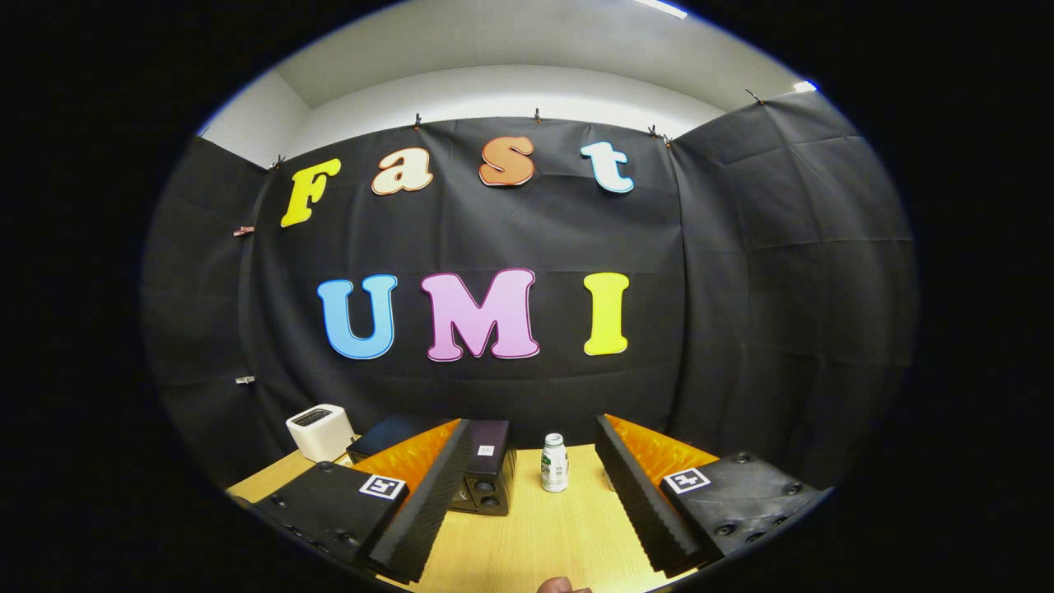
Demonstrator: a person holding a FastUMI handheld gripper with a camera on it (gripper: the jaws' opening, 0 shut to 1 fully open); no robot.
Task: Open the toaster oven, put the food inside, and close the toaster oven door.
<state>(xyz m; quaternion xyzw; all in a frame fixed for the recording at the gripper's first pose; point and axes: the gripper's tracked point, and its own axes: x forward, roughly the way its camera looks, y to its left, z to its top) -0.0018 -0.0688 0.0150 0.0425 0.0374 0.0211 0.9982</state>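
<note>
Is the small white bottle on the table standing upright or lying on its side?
Upright. The bottle stands on the table, cap on top, beyond the open gripper.

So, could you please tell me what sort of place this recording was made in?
Probably a small recording booth, not a kitchen: black cloth walls clipped up around a wooden table holding a dark toaster oven, a small bottle and a white box. The hand-held gripper is open.

The dark toaster oven [487, 469] is half hidden behind the left finger of the wide-open gripper [527, 527]; a second dark box [387, 432] behind that finger shows just its top; a small thing [608, 478] beside the right finger is too hidden to name; a fingertip [562, 585] is cut off at the near edge.
</note>
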